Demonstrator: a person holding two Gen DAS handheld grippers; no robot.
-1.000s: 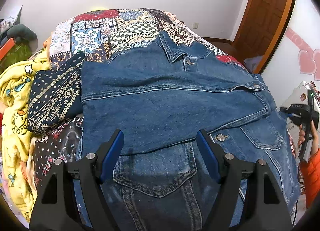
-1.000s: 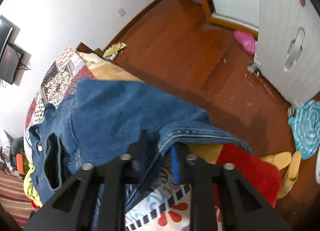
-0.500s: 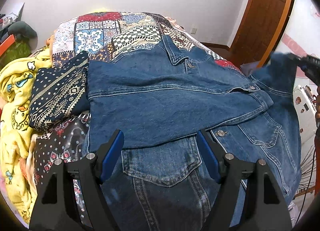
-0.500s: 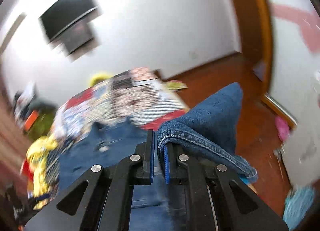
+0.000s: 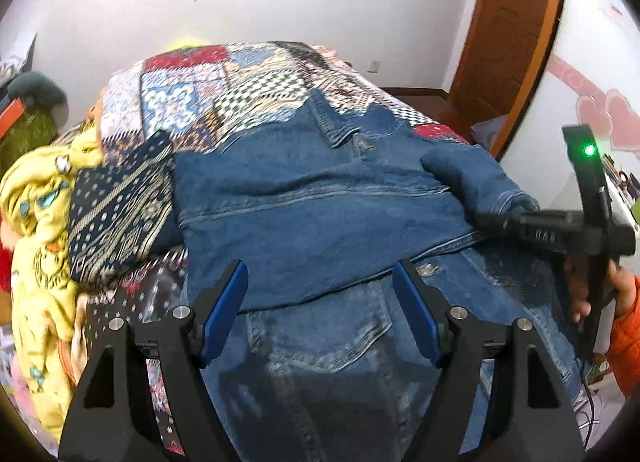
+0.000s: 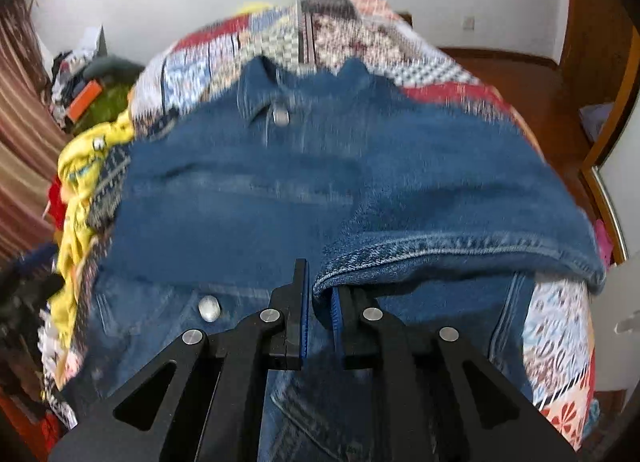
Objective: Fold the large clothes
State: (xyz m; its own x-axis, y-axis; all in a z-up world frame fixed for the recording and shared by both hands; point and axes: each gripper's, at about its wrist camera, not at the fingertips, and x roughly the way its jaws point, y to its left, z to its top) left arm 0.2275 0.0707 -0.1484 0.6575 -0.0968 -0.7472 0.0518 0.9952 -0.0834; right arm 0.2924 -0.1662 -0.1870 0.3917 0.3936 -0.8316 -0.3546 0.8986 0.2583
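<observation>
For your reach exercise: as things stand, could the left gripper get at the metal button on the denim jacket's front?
Probably yes. The left gripper is open above the denim jacket, and the button lies uncovered just beyond its right finger.

A blue denim jacket (image 5: pixel 320 230) lies spread face up across the bed's patchwork quilt (image 5: pixel 224 98), collar toward the headboard end. One sleeve is folded flat across its chest. The other sleeve's stitched cuff (image 6: pixel 440 258) is lifted over the front, near the right edge.
</observation>
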